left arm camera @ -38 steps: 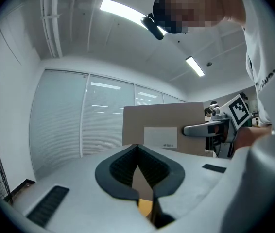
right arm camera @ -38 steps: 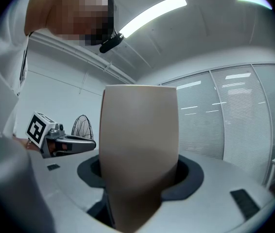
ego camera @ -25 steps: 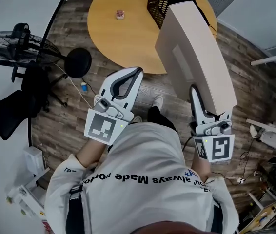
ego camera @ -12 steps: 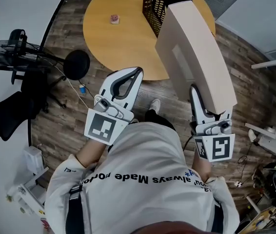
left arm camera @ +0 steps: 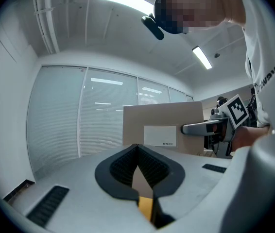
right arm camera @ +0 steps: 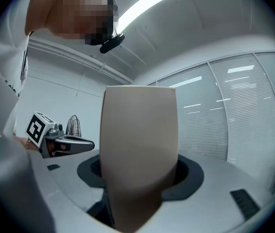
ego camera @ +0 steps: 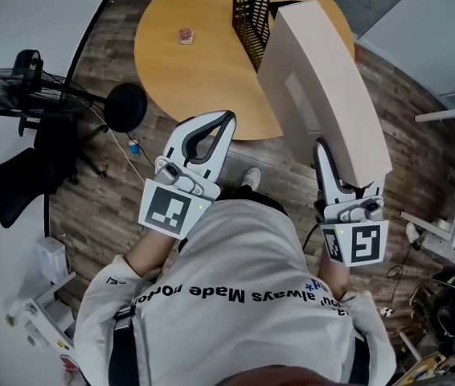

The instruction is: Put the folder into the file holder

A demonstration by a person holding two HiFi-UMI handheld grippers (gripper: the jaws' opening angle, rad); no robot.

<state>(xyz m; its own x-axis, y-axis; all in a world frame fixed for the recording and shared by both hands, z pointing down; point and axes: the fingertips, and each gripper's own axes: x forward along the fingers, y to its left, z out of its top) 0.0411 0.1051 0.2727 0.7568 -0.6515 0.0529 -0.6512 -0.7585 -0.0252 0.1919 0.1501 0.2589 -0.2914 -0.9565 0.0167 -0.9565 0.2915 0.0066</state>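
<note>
Right gripper (ego camera: 325, 156) clamped wide on the beige folder (ego camera: 324, 87), left gripper (ego camera: 223, 124) closed and empty, the person nears the round table (ego camera: 187, 79), bringing the black file holder (ego camera: 249, 10) closer.

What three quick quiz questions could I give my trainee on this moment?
1. Which gripper holds the folder? A the left, B the right, C neither.
2. True or false: the folder is already inside the file holder.
3. Fill in: the left gripper has its jaws ____.
Key: 1 B, the right gripper; 2 false; 3 shut.
</note>
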